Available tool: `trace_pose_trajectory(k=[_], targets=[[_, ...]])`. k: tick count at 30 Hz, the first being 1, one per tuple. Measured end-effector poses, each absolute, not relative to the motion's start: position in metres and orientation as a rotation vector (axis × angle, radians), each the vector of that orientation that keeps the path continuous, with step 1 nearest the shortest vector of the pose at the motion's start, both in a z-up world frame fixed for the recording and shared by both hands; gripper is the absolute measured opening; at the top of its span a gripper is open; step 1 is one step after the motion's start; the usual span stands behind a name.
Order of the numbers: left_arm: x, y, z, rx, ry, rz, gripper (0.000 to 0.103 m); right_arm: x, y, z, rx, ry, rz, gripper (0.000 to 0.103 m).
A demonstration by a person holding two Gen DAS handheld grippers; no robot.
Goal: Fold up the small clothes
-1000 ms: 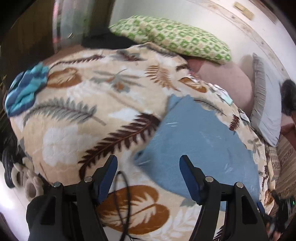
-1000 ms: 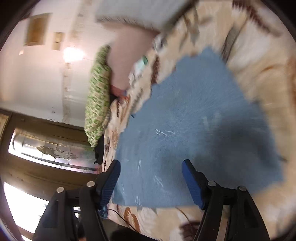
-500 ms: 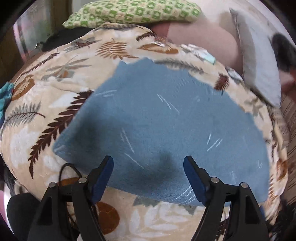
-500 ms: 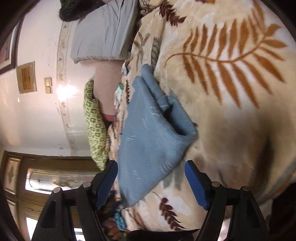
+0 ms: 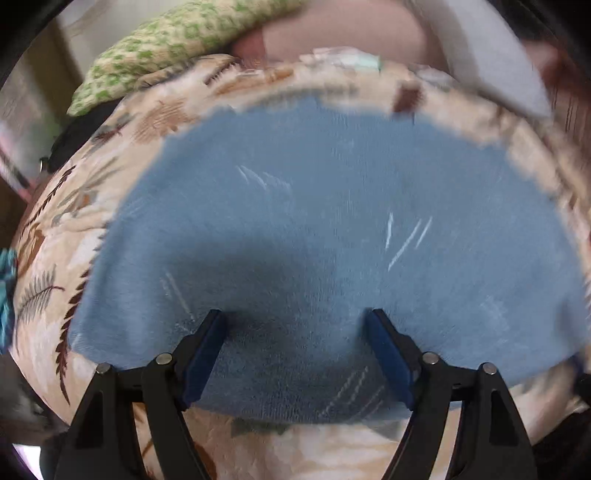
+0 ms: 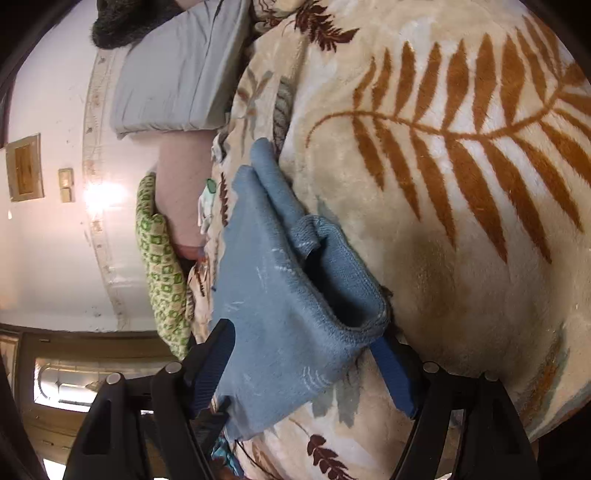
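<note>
A blue knit garment (image 5: 332, 221) lies spread flat on a cream blanket with a leaf print (image 5: 295, 450). My left gripper (image 5: 295, 321) hangs over its near edge. Its jaws are opening, and only flat cloth lies under them, with no pad touching it. In the right wrist view the same blue garment (image 6: 266, 295) shows a gaping hem at one corner. My right gripper (image 6: 303, 336) is open and straddles that corner. The cloth covers the tip of its right finger, and the pads do not press it.
A green patterned pillow (image 5: 166, 48), a pink pillow (image 5: 343, 29) and a grey pillow (image 5: 491, 55) line the far side of the bed against a white wall. A small pale garment (image 5: 347, 59) lies near them. A teal striped cloth (image 5: 5, 295) sits at the blanket's left edge.
The left gripper has come in over the blue garment and lower, its jaws wider. The right gripper has rolled and sunk to the garment's corner, which now lies between its fingers.
</note>
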State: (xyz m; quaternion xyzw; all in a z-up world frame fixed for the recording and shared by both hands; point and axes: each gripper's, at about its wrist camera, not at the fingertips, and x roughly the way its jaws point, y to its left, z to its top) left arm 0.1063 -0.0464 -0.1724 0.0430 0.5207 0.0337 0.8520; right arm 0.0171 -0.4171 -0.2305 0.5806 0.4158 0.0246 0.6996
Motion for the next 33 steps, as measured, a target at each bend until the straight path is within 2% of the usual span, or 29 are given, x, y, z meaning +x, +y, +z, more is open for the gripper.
trace_pose_trajectory(k=[8, 10, 13, 22, 25, 26, 27, 28, 29, 31, 33], targets=[[0.093, -0.028, -0.125, -0.021, 0.947, 0.044, 0.082, 0.022, -0.409, -0.21, 1.168, 0.913, 0.027, 0.073], [0.095, -0.029, -0.133, 0.006, 0.966, 0.057, 0.082, 0.024, -0.408, -0.219, 1.177, 0.949, 0.003, 0.074], [0.103, -0.036, -0.171, 0.139, 1.087, 0.093, 0.084, 0.02, -0.414, -0.234, 1.277, 0.942, -0.004, 0.074], [0.082, -0.021, -0.13, 0.023, 0.932, 0.084, 0.084, 0.023, -0.418, -0.235, 1.309, 0.938, 0.011, 0.074], [0.098, -0.016, -0.169, 0.09, 1.083, 0.121, 0.087, 0.026, -0.417, -0.237, 1.291, 0.941, -0.005, 0.073], [0.098, -0.014, -0.178, 0.079, 1.077, 0.114, 0.093, 0.028, -0.416, -0.235, 1.268, 0.95, -0.015, 0.071], [0.096, -0.012, -0.177, 0.072, 1.056, 0.133, 0.095, 0.031, -0.415, -0.233, 1.227, 0.971, -0.028, 0.059], [0.096, -0.011, -0.173, 0.062, 1.077, 0.13, 0.094, 0.033, -0.414, -0.231, 1.194, 0.99, -0.043, 0.037], [0.097, -0.011, -0.168, 0.044, 1.086, 0.123, 0.093, 0.036, -0.413, -0.23, 1.165, 1.013, -0.057, 0.029], [0.095, -0.01, -0.15, 0.018, 1.027, 0.098, 0.093, 0.039, -0.412, -0.23, 1.139, 1.03, -0.067, 0.024], [0.092, -0.01, -0.136, 0.033, 0.96, 0.109, 0.093, 0.044, -0.409, -0.228, 1.099, 1.047, -0.072, 0.023]])
